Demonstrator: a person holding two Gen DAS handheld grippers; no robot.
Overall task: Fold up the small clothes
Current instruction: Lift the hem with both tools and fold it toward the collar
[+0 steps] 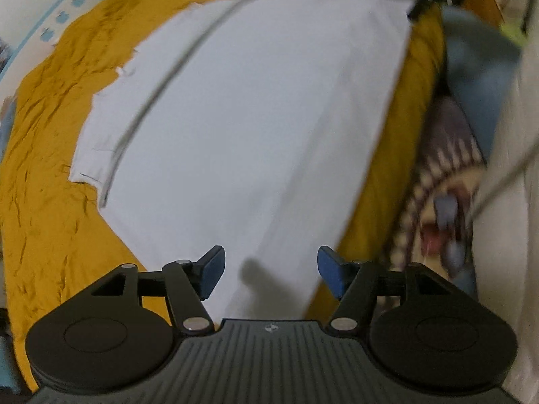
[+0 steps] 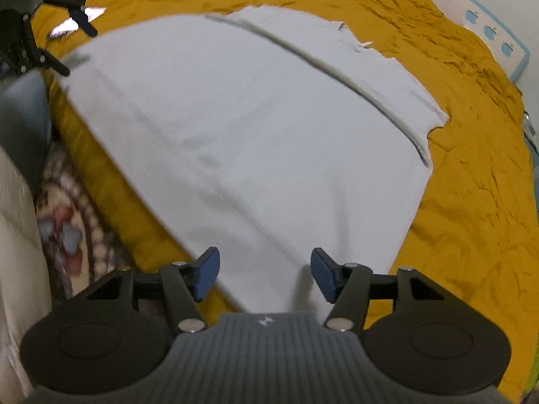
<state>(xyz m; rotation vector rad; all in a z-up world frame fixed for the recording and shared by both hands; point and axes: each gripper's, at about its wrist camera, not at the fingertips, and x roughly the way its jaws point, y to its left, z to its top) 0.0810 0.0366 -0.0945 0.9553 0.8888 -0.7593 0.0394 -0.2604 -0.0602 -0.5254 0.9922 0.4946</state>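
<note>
On mustard cloth [image 1: 50,155], flat white garment [image 1: 252,118]

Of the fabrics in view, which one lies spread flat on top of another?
The white garment: it lies flat on the wrinkled mustard sheet, unlike the patterned cloth beside.

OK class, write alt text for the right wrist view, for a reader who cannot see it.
A white garment lies spread flat on a wrinkled mustard-yellow cloth. The right gripper hovers over its near edge, blue-padded fingers open and holding nothing. The left gripper is partly visible at top left, and a patterned rug shows at lower left.
</note>
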